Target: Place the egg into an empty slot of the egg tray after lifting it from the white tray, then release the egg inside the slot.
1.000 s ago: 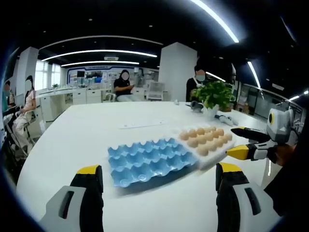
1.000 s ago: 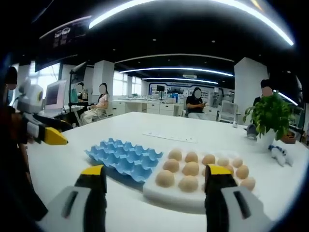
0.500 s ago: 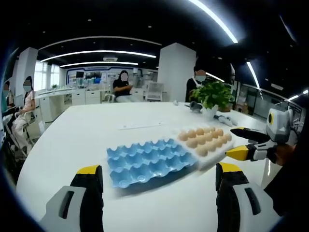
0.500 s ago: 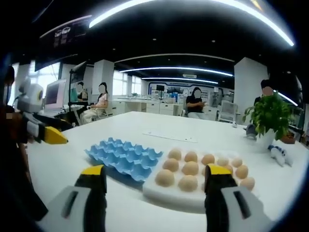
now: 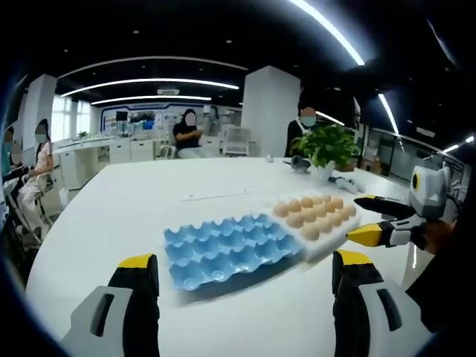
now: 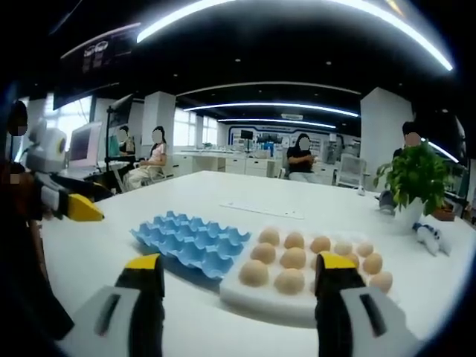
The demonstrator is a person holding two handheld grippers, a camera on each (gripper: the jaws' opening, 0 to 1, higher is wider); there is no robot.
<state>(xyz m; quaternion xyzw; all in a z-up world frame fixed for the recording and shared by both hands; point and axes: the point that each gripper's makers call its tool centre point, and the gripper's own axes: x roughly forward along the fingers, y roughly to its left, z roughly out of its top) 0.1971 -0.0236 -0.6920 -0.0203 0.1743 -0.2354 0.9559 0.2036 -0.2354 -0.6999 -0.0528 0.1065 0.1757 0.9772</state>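
1. The right gripper point(image 6: 238, 286) hung with jaws apart and nothing between them, just in front of the white tray point(image 6: 256, 301), probably ready to reach for an egg point(image 6: 253, 274).
2. The eggs lay in the white tray; the blue egg tray point(image 6: 190, 242) touched its side, all slots empty.
3. The left gripper point(image 5: 242, 286) was released too, holding nothing, near the egg tray.
4. Beyond the white tray stood a plant point(image 6: 416, 178); nothing blocked the way.

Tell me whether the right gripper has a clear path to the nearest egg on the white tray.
Probably yes. The right gripper is open and the nearest egg sits at the white tray's near edge, just ahead between the jaws, with nothing in between.
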